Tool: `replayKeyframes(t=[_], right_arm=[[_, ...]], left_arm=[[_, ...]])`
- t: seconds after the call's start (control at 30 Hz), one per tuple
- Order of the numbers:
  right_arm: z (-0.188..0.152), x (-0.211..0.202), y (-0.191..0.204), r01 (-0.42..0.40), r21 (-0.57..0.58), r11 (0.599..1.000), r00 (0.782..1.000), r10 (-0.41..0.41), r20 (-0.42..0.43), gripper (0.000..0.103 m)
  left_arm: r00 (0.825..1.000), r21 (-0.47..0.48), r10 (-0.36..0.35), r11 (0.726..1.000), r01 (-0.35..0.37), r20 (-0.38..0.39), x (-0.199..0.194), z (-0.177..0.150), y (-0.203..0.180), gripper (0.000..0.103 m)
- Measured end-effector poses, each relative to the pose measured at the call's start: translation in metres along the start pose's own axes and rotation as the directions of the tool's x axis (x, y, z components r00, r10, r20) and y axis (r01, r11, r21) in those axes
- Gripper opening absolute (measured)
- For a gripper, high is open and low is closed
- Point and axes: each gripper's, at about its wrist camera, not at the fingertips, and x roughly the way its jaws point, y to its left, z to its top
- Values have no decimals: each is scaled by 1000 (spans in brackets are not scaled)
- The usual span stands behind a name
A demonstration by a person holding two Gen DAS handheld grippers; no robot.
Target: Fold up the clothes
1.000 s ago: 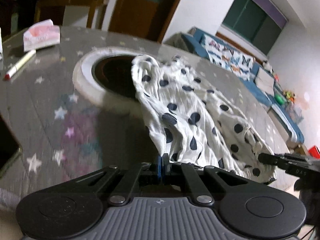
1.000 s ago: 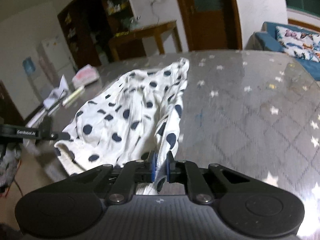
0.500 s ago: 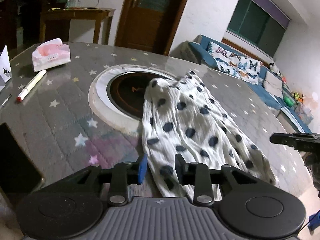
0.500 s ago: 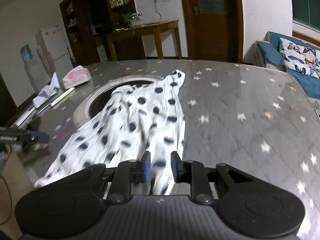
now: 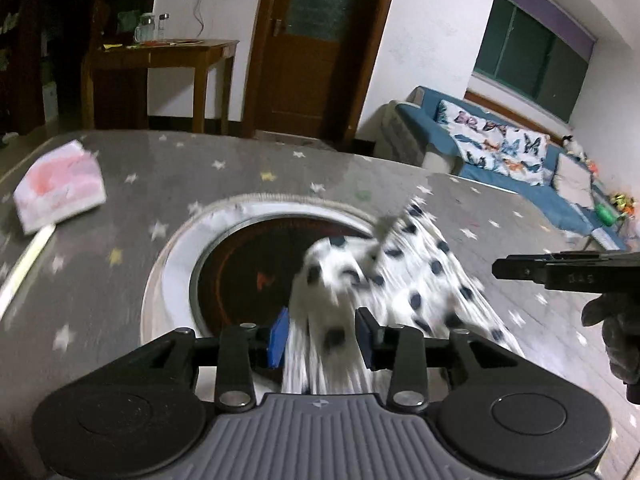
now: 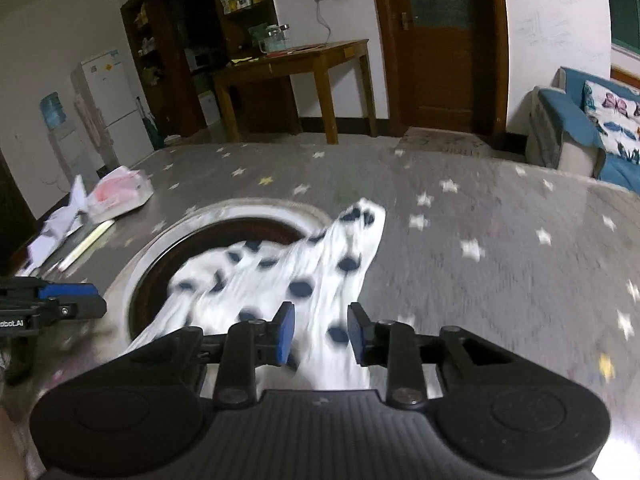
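Note:
A white garment with dark polka dots (image 5: 404, 280) lies stretched over the grey star-patterned table (image 5: 200, 184) and partly across its round recessed burner (image 5: 248, 268). My left gripper (image 5: 322, 334) hovers over the garment's near end, jaws opening, cloth loose between the blue pads without being pinched. In the right wrist view the same garment (image 6: 304, 276) runs away from my right gripper (image 6: 320, 334), whose jaws are also opening with cloth under the gap and not clamped. Each gripper shows in the other's view: the right gripper (image 5: 560, 270) at the right edge, the left gripper (image 6: 60, 300) at the left edge.
A pink-and-white tissue pack (image 5: 60, 184) and a pale marker (image 5: 24, 268) lie at the table's left, with crumpled paper (image 6: 60, 220) beside them. Beyond the table stand a wooden side table (image 6: 292, 64), a door and a blue sofa (image 5: 504, 152).
Both grippers were shut on the garment's near corners; both have let go and opened. Both hands moved forward over the table, and the garment now lies flatter and longer.

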Motion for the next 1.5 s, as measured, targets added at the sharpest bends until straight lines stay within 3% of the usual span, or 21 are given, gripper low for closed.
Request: replayKeyframes(t=[0.2, 0.43, 0.5, 0.53, 0.7, 0.87, 1.0, 1.1, 1.17, 1.27, 1.37, 1.43, 1.5], right_arm=[[29, 60, -23, -7, 79, 997, 1000, 9, -20, 32], [34, 109, -44, -95, 204, 974, 993, 108, -54, 34], [32, 113, -44, -129, 214, 968, 988, 143, -54, 13], [30, 111, -44, -141, 213, 967, 987, 155, -52, 4], [23, 72, -50, -144, 187, 972, 989, 148, -7, 3], [12, 19, -65, -70, 143, 987, 997, 72, -9, 3], [-2, -16, -80, 7, 122, 992, 997, 2, -71, 3], [-14, -26, -88, 71, 103, 992, 989, -57, -137, 7], [-20, -28, -92, 111, 92, 990, 981, -94, -170, 18], [-22, -35, -98, 156, 84, 984, 977, -141, -162, 18], [-10, -39, -99, 172, 82, 982, 980, -162, -116, 23], [-1, -34, -100, 164, 77, 983, 983, -157, -93, 25], [6, -20, -100, 155, 63, 986, 985, -149, -90, 31]], left_arm=[[998, 42, 51, 998, -50, -21, 50, 33, -5, 40], [997, 58, 69, 996, -67, -41, 88, 50, -8, 40], [996, 75, 70, 995, -66, -53, 98, 52, -11, 40], [996, 86, 73, 994, -68, -58, 103, 53, -12, 40], [995, 137, 61, 989, -50, -75, 126, 58, -17, 41], [996, 232, 7, 973, 13, -88, 141, 61, -32, 43], [995, 303, -25, 951, 55, -100, 153, 62, -44, 45], [991, 343, -58, 935, 95, -119, 162, 61, -52, 48], [985, 357, -83, 925, 132, -148, 167, 59, -55, 49], [984, 398, -82, 907, 140, -159, 173, 54, -60, 49], [981, 416, -91, 896, 155, -169, 175, 51, -62, 47], [979, 419, -105, 892, 171, -176, 176, 51, -63, 38], [976, 437, -121, 880, 189, -180, 176, 49, -65, 22]])
